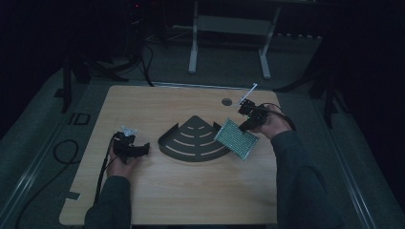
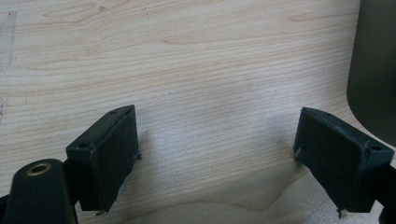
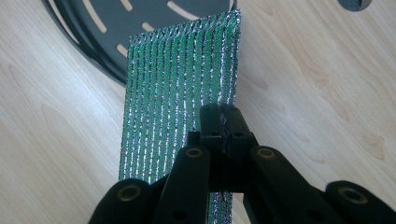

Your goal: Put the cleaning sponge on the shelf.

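A green scouring pad with silver threads [image 1: 237,139] [image 3: 180,93] hangs just above the table at the right edge of a dark fan-shaped slotted tray [image 1: 193,139] [image 3: 105,28]. My right gripper [image 1: 248,125] [image 3: 221,119] is shut on the pad's near edge, and the pad's far corner overlaps the tray's rim. My left gripper [image 1: 142,150] [image 2: 217,154] rests open over bare wood to the left of the tray, nothing between its pads [image 2: 109,156]. The tray's dark wall [image 2: 373,65] shows at the right of the left gripper view.
The wooden table [image 1: 167,191] has a round grommet hole [image 1: 227,101] [image 3: 355,3] near its far edge. A white frame [image 1: 229,33] stands on the floor beyond the table. Cables [image 1: 67,152] trail off the left side.
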Action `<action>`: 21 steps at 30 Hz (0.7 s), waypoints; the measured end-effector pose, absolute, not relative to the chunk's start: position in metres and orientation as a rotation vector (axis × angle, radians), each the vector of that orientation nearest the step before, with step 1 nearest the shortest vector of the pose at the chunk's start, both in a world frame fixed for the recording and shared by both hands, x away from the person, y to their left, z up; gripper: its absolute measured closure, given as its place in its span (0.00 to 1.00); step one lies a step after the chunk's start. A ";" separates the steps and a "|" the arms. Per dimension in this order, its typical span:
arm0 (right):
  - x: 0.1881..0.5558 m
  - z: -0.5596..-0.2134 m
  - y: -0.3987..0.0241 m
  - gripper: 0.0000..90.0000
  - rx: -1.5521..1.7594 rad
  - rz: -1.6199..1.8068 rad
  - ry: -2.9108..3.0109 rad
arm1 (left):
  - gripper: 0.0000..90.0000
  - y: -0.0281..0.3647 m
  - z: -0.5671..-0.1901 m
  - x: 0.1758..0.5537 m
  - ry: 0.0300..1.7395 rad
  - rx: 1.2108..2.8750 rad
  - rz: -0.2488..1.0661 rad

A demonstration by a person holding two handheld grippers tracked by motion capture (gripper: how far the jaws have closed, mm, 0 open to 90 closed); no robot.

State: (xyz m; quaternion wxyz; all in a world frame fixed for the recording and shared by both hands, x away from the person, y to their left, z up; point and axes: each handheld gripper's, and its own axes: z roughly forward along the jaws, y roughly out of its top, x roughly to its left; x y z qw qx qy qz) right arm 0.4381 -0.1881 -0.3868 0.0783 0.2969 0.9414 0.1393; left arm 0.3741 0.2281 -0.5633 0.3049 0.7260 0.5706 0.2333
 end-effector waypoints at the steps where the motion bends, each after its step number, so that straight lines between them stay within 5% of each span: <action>1: 0.439 -0.386 -0.188 0.99 0.887 0.422 2.817 | 0.16 0.228 -0.563 0.374 1.511 1.922 0.618; 21: 0.455 -0.385 -0.170 0.99 0.900 0.462 2.801 | 0.16 0.228 -0.563 0.374 1.511 1.922 0.618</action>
